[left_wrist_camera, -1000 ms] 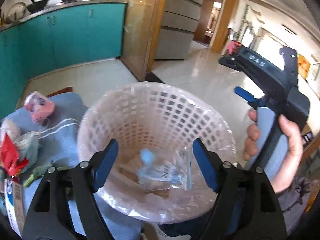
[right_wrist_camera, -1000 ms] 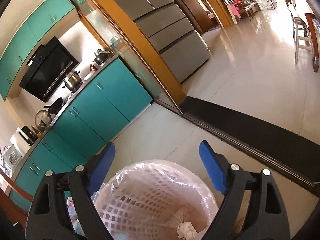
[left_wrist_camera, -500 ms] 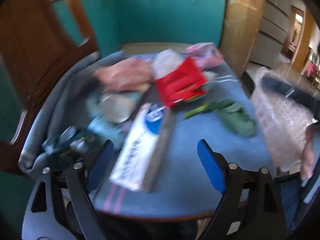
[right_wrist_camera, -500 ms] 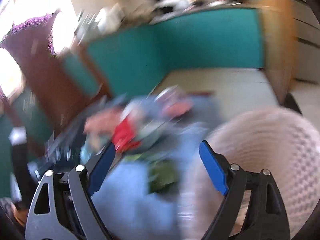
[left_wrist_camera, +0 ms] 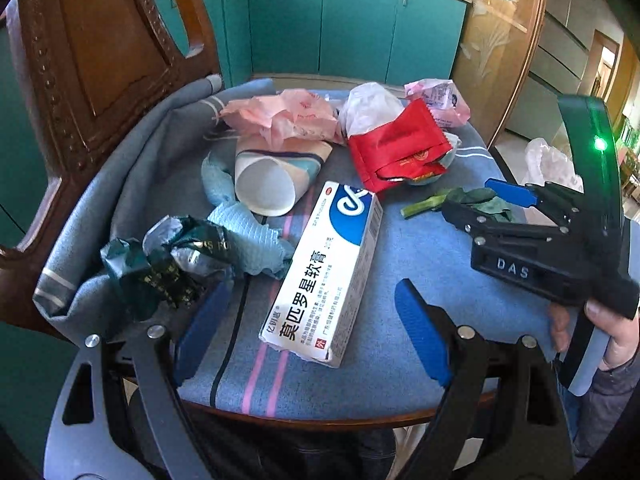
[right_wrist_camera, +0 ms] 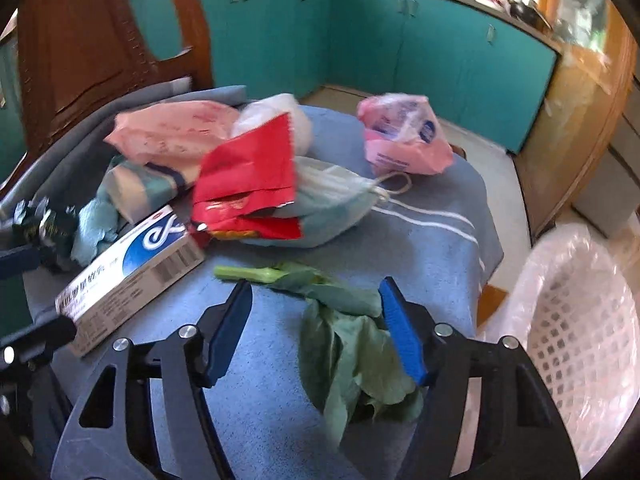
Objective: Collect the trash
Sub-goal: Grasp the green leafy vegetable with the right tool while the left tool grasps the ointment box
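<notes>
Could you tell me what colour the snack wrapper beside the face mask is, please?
Red; the snack wrapper shows best in the right wrist view.

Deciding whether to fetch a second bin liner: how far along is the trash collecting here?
Done: cannot tell; the lined white basket's inside is hidden. In hand: nothing. The open right gripper hovers over the green vegetable leaf; the open left gripper faces the white ointment box. Left: red wrapper, paper cup, pink bags.
</notes>
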`<state>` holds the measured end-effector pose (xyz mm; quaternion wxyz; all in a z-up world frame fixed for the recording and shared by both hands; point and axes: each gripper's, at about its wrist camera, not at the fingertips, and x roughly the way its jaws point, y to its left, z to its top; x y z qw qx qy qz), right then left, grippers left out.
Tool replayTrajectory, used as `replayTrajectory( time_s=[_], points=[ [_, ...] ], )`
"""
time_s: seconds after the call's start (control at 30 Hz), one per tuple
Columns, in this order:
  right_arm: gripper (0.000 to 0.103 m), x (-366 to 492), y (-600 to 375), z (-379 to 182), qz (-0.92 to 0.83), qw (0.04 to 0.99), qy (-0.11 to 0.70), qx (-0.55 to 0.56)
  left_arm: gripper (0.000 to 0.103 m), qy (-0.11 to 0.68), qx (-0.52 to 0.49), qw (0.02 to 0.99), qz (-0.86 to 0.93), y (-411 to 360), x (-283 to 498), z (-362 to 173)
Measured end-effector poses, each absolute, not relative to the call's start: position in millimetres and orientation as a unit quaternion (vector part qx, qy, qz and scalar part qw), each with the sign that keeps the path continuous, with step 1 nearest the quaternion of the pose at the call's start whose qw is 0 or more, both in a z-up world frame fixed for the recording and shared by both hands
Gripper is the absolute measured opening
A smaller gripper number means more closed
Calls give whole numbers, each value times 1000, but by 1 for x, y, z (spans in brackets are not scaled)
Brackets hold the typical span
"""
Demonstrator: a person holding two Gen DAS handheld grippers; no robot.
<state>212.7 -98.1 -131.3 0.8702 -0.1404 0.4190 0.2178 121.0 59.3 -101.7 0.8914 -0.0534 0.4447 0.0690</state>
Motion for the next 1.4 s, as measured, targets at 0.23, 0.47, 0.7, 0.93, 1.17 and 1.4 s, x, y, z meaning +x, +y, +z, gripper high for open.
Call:
replayTrajectory(
  time_s=[0.23,0.47,0.7,0.93,1.17,1.4],
  points=[
    [37,220,-96,-140,225,855,444,-148,86,454,-54,887,68,58,123,-112],
    [15,206,-122,-118,315,823,466,-77,86,460,-58,883,78,63,124,-117],
    [48,202,-129,-108,331,831,443,-62,86,476,-60,874,77,62,133,-130],
    [48,206,-110,-126,298,831,456,-108,67,490,-51,867,76,57,141,-142],
    [48,214,-99,-140,292,832,460,-107,53,484,-49,871,67,54,135,-137],
    [18,209,-103,-138,309,827,461,-92,48,472,-47,878,63,56,121,-125]
  ],
)
